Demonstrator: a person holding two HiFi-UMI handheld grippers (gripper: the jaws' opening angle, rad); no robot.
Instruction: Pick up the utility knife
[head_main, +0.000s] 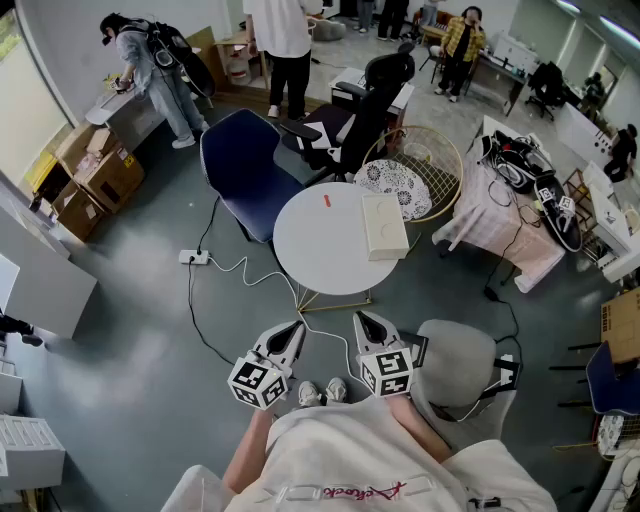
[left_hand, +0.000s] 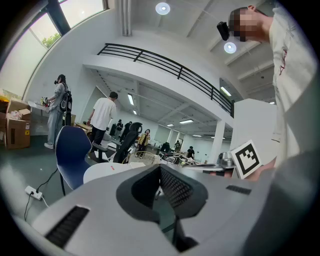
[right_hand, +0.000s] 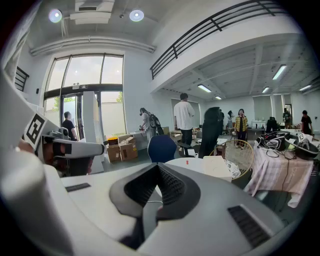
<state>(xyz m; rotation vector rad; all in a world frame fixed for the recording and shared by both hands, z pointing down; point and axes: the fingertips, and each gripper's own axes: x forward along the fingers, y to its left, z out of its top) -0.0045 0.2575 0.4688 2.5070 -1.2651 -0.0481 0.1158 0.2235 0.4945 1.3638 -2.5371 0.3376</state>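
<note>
Nearest, the left gripper (head_main: 292, 330) and right gripper (head_main: 367, 321) hover over the floor, both jaws together and empty. Farther off, the small red utility knife (head_main: 326, 200) lies on the round counter (head_main: 310, 255), apart from a white box (head_main: 384, 226).

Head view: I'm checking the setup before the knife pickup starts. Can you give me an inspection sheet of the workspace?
Surface: round white table, ahead of the person.
Job's things: small red item near the table's far edge, probably the utility knife; too small to confirm.
Clutter: cream box on the table's right side.
Grippers: left gripper and right gripper shut, empty, short of the table.
Cables: power strip and white cord on the floor.
Surroundings: blue chair, people at desks.
</note>
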